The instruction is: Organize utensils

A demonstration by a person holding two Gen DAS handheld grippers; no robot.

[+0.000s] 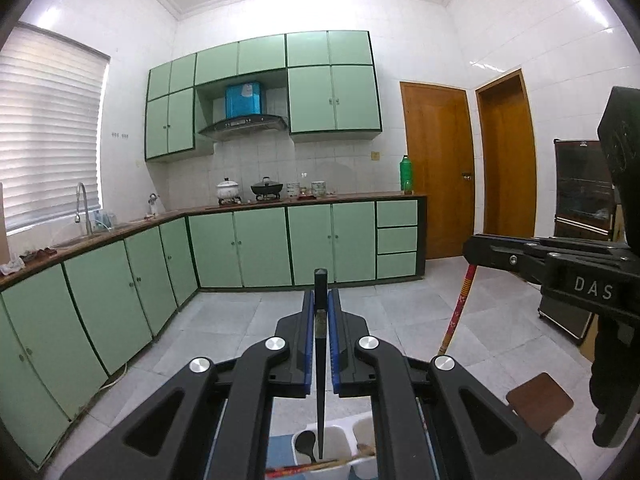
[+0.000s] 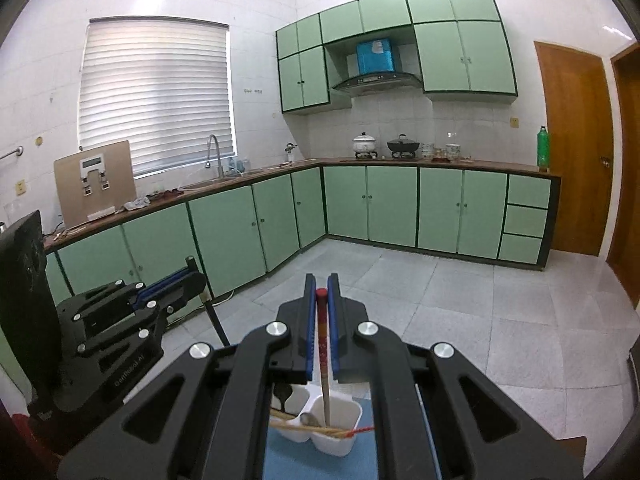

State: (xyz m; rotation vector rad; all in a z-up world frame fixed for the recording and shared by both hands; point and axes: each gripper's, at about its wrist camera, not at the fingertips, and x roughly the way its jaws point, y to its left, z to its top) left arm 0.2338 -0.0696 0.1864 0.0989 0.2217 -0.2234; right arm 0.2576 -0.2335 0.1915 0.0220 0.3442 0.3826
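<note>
Black chopstick [image 1: 320, 360] fills one view, red-topped chopstick [image 2: 322, 344] the other.

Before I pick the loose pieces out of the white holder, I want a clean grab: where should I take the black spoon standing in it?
Probably from above. The black spoon stands bowl-up against the wall of the white holder; its handle is hidden inside. Close the tongs across the neck just below the bowl, coming in beside the black chopstick the left tongs hold.

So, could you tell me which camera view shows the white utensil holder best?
The right wrist view: the white utensil holder shows its compartments between the gripper's arms, the red-tipped chopstick hanging over it. The left wrist view shows only part of its rim at the bottom edge, below the black chopstick.
</note>
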